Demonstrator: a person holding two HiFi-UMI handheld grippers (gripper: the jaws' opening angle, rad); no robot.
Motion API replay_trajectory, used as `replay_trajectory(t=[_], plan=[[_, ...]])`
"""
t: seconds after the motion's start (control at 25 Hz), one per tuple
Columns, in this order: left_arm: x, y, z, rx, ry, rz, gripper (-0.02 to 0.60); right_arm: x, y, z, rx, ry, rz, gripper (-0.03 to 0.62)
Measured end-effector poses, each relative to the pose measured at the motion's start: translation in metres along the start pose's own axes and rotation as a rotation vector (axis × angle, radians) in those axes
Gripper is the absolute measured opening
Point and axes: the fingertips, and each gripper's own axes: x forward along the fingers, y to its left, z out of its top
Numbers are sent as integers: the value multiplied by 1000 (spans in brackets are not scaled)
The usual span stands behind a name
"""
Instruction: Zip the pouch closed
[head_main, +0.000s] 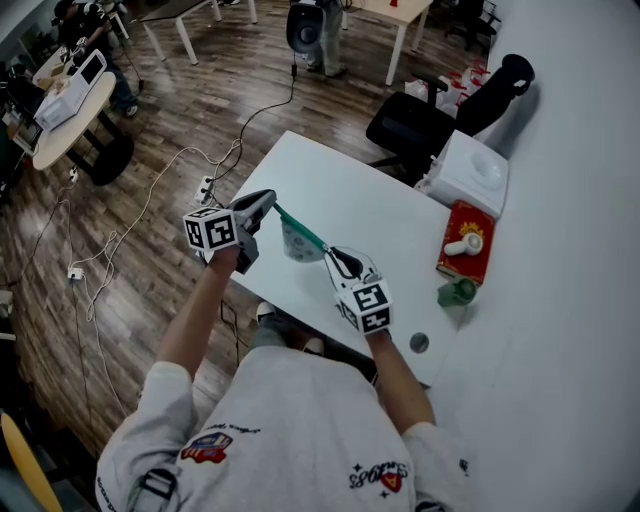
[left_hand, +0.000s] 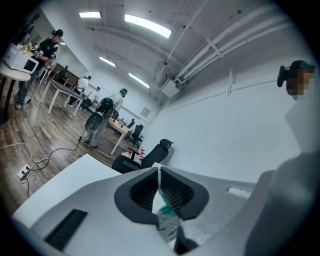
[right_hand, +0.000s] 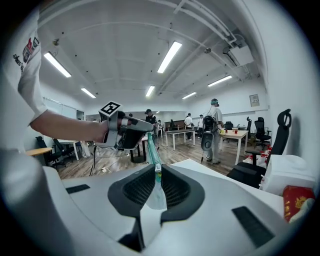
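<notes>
left gripper (head_main: 266, 205): pinches one end of clear plastic pouch with green zip (head_main: 298, 238) | right gripper (head_main: 333, 258): pinches other end | both mid-frame, above white table (head_main: 335, 180)

Pouch (head_main: 298, 238) hangs over counter (head_main: 330, 190), left gripper (head_main: 270, 206) at its left end, right gripper (head_main: 329, 256) at right; flat box (head_main: 464, 243) far right, boxy container (head_main: 472, 172) behind it

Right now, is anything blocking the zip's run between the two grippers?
Nothing visible. The pouch hangs above the table, left gripper shut on one end, right gripper shut on the other; the green zip between them is clear.
</notes>
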Motion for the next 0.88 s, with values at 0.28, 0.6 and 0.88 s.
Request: replay_trajectory(t=[0.28,0.6,0.88], plan=[[-9,-33,19,59,-41,-99,18,13,-1,6,57,-39,-27,43],[-13,-40,43,180,-36,-91,18,28,6,10,76,-42,-45,49],[-22,-26,42,208,-46,-55,18,28,-2,8,92,-20,-73,49]])
